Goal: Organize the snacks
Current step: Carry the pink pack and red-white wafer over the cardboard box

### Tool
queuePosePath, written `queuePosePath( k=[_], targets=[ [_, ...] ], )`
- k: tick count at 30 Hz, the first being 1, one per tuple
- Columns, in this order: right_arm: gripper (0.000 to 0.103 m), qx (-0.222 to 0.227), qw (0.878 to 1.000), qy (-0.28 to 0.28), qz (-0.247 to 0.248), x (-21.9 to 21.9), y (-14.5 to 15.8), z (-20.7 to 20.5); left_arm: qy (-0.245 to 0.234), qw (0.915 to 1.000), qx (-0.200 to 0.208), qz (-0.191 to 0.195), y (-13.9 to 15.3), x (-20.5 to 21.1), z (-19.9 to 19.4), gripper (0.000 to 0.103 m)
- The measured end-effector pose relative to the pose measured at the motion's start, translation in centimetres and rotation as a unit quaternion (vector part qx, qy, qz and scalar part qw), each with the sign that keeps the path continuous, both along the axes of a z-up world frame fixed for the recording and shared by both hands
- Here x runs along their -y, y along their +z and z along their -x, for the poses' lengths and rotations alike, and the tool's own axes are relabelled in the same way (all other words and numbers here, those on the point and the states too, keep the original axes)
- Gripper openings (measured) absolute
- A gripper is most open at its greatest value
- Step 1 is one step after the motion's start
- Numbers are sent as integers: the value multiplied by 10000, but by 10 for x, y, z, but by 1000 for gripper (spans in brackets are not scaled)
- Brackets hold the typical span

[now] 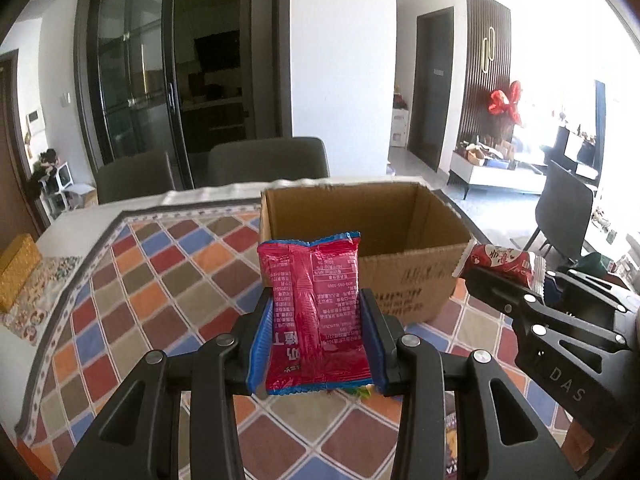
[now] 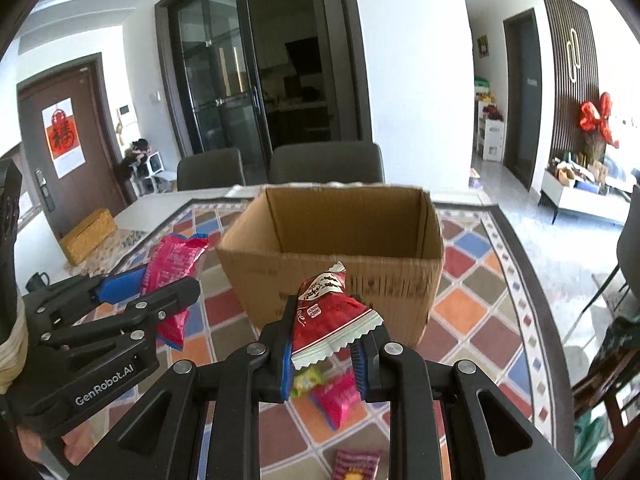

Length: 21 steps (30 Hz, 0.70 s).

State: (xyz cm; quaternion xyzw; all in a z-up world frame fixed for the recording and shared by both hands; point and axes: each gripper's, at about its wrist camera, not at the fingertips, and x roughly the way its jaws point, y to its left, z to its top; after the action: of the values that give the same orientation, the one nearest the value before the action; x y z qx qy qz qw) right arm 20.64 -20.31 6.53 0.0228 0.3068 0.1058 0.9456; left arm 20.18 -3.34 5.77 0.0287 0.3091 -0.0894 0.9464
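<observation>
Bright daylight, blown-out right, fisheye-warped edges

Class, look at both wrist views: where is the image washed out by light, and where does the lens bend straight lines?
Left wrist view: daylight blows out the right side behind the right gripper; the glass doors bow outward. Right wrist view: the far right is overexposed too, the doors lean, and the cardboard box stays sharp; dark corners frame both views.
</observation>
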Motion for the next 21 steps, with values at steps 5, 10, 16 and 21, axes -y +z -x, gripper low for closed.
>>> queuePosePath(
  k=[5,10,16,21],
  targets=[
    [24,111,9999,30,63,-3,13,-15,32,9998,168,-83,12,1,-17,40],
    [24,161,9998,26,130,-3,23,-33,13,9997,220,-111,20,2,-38,40],
    [24,116,9998,-16,164,-3,31,-60,-38,9998,110,-154,23,5,-66,40],
    [24,4,9998,-66,198,-1,29,-84,-38,9998,-15,-220,20,10,-87,40]
  ],
)
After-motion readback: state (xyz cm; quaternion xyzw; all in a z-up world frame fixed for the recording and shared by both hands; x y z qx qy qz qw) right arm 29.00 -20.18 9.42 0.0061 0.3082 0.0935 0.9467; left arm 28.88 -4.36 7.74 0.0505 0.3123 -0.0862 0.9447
